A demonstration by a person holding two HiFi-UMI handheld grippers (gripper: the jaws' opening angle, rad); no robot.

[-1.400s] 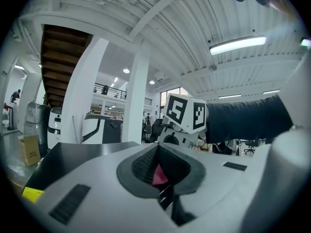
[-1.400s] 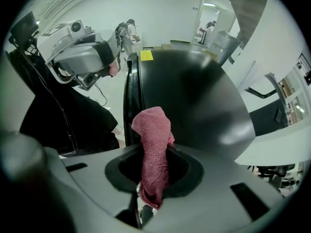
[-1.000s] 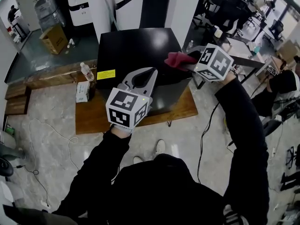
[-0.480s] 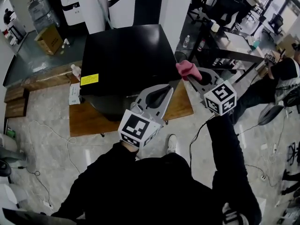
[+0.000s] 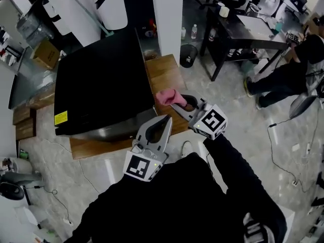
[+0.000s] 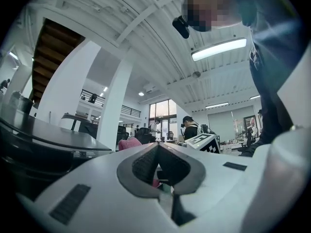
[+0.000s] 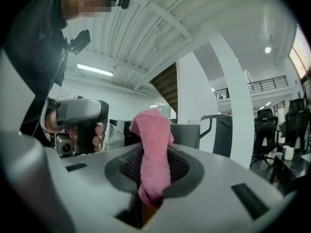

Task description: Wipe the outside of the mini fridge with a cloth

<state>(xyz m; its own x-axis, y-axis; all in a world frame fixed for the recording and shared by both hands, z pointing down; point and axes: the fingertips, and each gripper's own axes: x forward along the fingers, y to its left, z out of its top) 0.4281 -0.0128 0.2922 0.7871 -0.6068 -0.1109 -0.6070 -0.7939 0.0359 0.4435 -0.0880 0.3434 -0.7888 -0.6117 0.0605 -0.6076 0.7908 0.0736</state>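
Observation:
The black mini fridge (image 5: 98,82) stands on a low wooden platform (image 5: 162,75), seen from above in the head view. My right gripper (image 5: 174,101) is shut on a pink cloth (image 5: 166,96), which hangs just off the fridge's front right corner. The right gripper view shows the cloth (image 7: 153,149) pinched between the jaws and sticking up past the tips. My left gripper (image 5: 164,121) is shut with nothing in it, below the fridge's front edge. In the left gripper view the fridge (image 6: 43,140) lies at the left.
A dark desk (image 5: 243,29) with items on it stands at the upper right, with a seated person (image 5: 298,59) beside it. A black bin (image 5: 188,54) sits by the white pillar (image 5: 167,14). Cables trail over the tiled floor. A cardboard box (image 5: 43,52) lies at the left.
The view has swung round the fridge toward its right side. Both grippers have come down from the fridge's top to its front right corner, the cloth still held.

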